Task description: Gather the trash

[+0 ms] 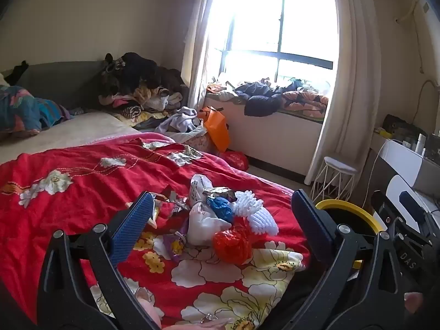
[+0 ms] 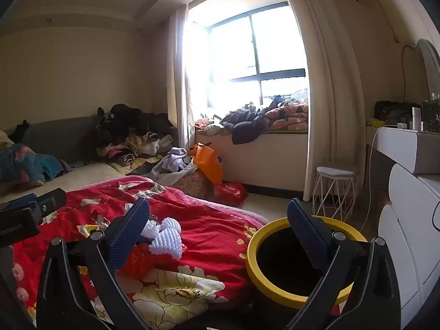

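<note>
While both jaws stand spread and empty, the left hand-held gripper [image 1: 220,209] hovers over a trash pile [image 1: 222,217] on the red floral quilt [image 1: 82,181]; the right hand-held gripper [image 2: 218,220] faces the yellow-rimmed bin [image 2: 275,283] beside the bed, white foam netting [image 2: 165,238] nearby.

A: L gripper [image 1: 220,214]?
B: Jaws wide apart, nothing between pads, angled fwd and slightly down.
A: R gripper [image 2: 218,224]?
B: Same: jaws wide, nothing held. L unit's body visible at left edge of R wrist view.
</note>
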### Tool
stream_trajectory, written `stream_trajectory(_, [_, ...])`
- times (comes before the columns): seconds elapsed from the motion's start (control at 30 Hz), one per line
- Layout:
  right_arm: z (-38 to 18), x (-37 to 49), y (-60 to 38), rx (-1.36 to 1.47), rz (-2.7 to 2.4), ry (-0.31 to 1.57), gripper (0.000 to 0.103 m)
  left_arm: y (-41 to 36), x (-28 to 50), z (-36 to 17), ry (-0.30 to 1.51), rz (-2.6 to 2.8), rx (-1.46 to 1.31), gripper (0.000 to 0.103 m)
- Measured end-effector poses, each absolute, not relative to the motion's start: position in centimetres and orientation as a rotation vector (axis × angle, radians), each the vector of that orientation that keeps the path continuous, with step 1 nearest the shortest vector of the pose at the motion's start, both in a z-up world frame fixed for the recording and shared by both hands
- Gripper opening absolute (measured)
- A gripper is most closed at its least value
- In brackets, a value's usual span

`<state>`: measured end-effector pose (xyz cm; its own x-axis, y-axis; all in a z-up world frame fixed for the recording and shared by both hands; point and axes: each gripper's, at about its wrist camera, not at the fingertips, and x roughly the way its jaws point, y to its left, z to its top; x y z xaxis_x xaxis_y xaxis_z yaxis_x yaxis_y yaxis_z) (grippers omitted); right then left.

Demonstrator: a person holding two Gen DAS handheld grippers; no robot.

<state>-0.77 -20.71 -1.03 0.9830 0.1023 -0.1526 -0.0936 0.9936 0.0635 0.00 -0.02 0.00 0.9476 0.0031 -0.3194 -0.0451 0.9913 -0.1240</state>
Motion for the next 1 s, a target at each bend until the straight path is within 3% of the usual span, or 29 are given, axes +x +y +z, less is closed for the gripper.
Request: stream_trajectory(1.0, [-0.9,-1.1,-20.7,0.050,0.103,0.152,0.097,-0.9,-0.4,0.3,0.311,0.000,-0.103,0.093])
